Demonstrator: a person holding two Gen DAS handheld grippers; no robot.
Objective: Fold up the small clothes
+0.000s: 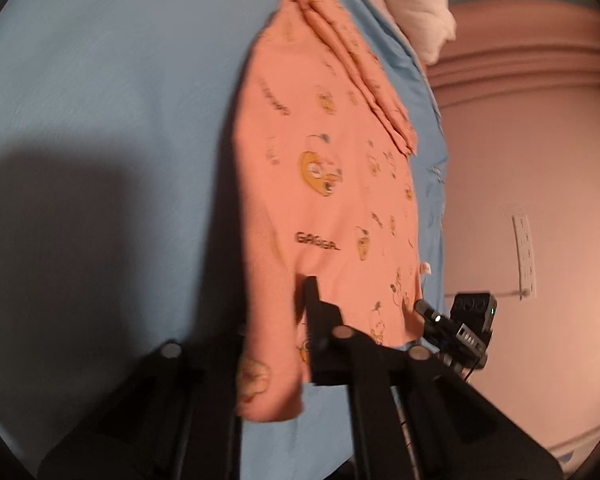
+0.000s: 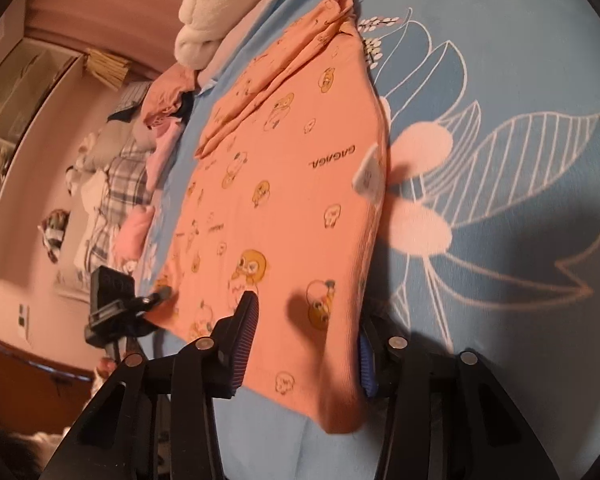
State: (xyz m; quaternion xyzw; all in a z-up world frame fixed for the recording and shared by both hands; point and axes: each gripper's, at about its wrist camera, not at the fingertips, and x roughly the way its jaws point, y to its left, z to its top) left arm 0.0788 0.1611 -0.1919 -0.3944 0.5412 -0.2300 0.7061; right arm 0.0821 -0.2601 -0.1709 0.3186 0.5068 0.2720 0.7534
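Observation:
An orange garment [image 1: 320, 140] printed with cartoon ducks lies folded on a blue bedsheet [image 1: 100, 80]. My left gripper [image 1: 306, 286] is shut on the garment's near edge; one black finger lies on top of the cloth and the other is hidden beneath it. In the right wrist view the same garment [image 2: 284, 160] spreads ahead, and its near corner droops between the fingers of my right gripper [image 2: 306, 344]. Those jaws stand apart: the left pad sits over the cloth and the right pad is at its folded edge, half hidden. A white tag [image 2: 366, 176] sticks out at that edge.
The bedsheet [image 2: 500, 80] has a white leaf and flower print. A white fluffy bundle [image 2: 204, 20] lies at the far end of the bed. A heap of mixed clothes [image 2: 112, 168] runs along the bed's left side. A pink wall carries a socket strip [image 1: 526, 248].

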